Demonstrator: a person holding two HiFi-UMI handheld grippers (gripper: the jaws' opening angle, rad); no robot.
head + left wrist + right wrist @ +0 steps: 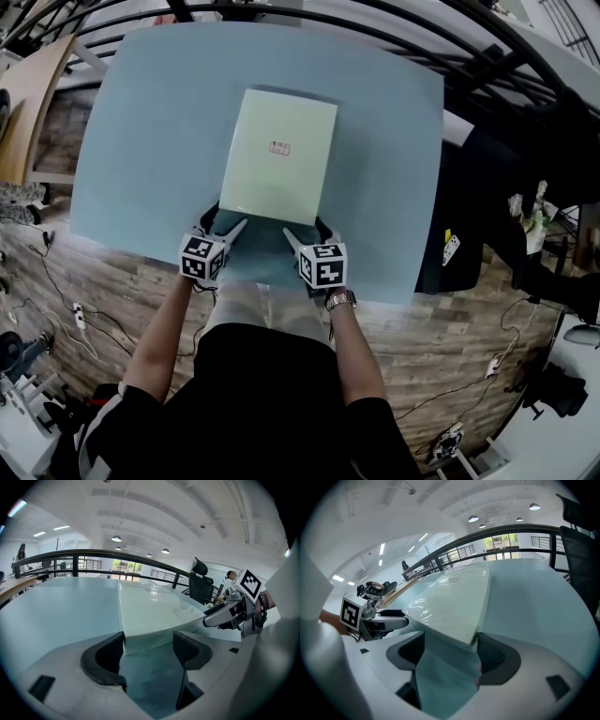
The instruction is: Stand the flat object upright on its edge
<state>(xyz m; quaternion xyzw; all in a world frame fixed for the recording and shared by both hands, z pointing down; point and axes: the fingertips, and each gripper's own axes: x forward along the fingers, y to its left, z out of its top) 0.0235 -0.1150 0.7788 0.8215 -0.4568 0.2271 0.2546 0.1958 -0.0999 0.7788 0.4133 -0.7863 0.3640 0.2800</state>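
The flat object (pixel 279 155), a pale green slab, lies face-down-flat near the middle of the blue table (pixel 141 122), its long side running away from the person. Its near edge looks slightly raised, with shadow beneath it, probably the start of tipping it up. The left tongs (pixel 228 220) and right tongs (pixel 305 230) meet its two near corners, one each, so the lift stays even. Both tongs stand open, a corner lying between the jaws of each (pixel 149 641) (pixel 450 648), not pinched.
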